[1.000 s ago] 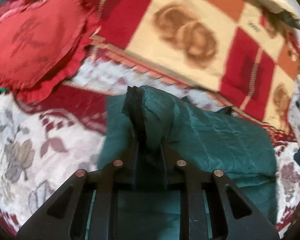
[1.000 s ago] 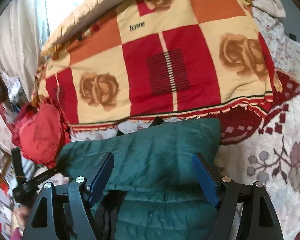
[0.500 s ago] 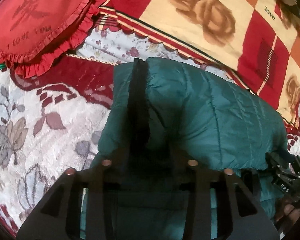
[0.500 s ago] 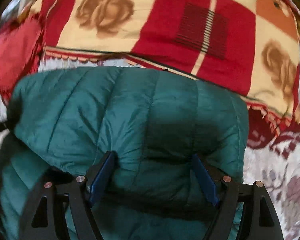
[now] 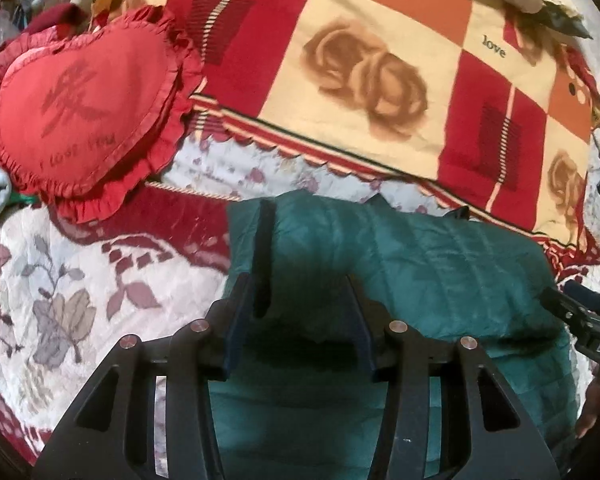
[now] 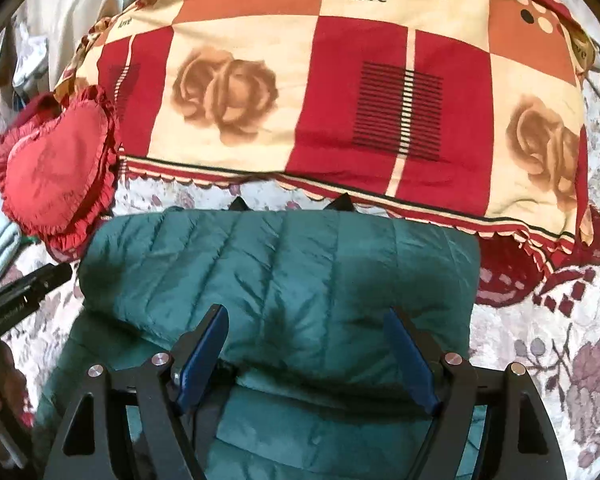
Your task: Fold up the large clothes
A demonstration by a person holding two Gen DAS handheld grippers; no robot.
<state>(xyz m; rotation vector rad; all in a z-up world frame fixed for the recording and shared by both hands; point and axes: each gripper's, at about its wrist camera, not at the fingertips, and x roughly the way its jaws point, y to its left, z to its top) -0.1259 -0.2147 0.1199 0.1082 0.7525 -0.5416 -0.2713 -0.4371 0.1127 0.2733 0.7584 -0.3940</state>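
Green quilted jacket (image 6: 284,268) lies folded over on the floral bedspread (image 5: 60,280), just below the rose-print blanket (image 6: 340,100). Left tongs (image 5: 298,316) opening, jacket's dark edge between them, pads off it. Right tongs (image 6: 308,344) wide apart over the fold, gripping nothing. Red heart cushion (image 5: 84,112) at left

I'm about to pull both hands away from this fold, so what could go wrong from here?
1. The puffy jacket looks springy; as the left gripper opens, the top layer may unroll.
2. A dark strip of the jacket lies beside the left gripper's fingers; pulling back could snag it and drag the fold askew.
3. The open right gripper straddles the fold edge; withdrawing low could catch it.
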